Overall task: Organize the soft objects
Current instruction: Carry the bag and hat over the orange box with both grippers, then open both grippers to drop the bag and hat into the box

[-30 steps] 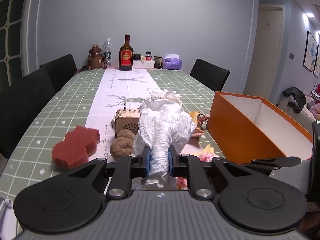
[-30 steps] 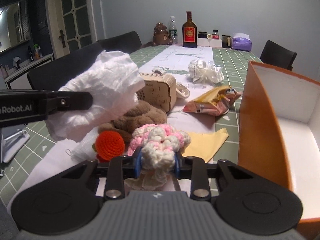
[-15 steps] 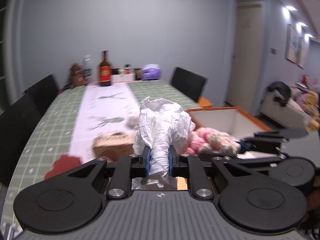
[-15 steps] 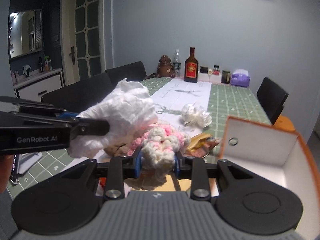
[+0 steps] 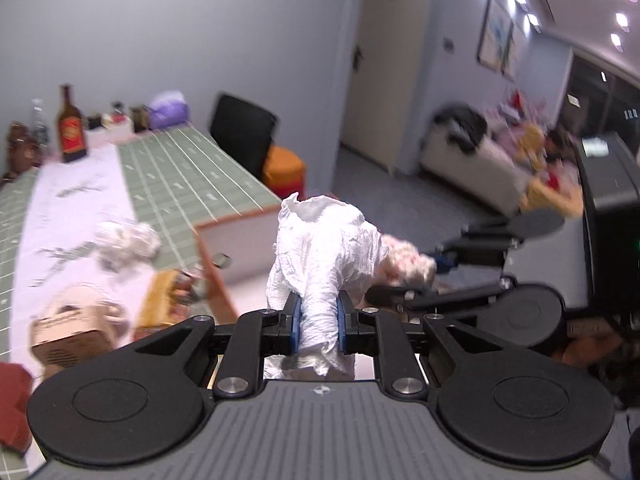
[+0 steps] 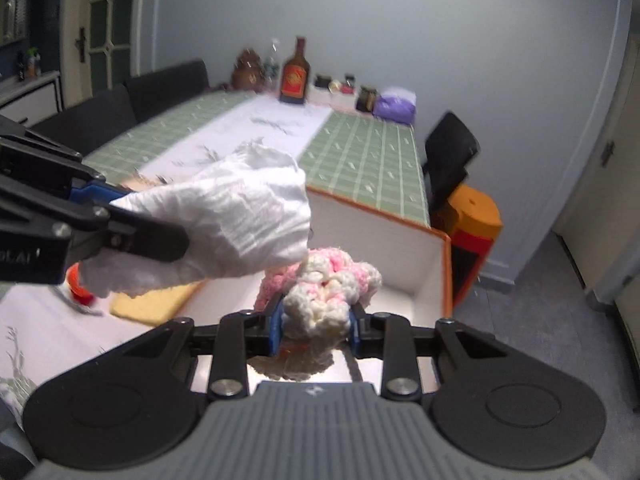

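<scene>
- Left claw [image 5: 319, 322] is clenched on a crumpled white cloth [image 5: 324, 252], carried in the air above the near end of the orange box [image 6: 446, 264].
- Right claw [image 6: 316, 330] grips a pink-and-white crocheted piece [image 6: 332, 288], poised over the box's white interior.
- The two bundles are touching, or all but, in the right wrist view.
- Nothing shows inside the box yet, though the claws hide part of its floor, so I'd call this early going.
- Left on the bench [image 6: 360, 152]: a yellow cloth [image 6: 156, 300], a white wad [image 5: 128, 240] and a red sponge [image 5: 14, 404].
- The wooden box [image 5: 70, 322] looks hard, so probably stays.
</scene>
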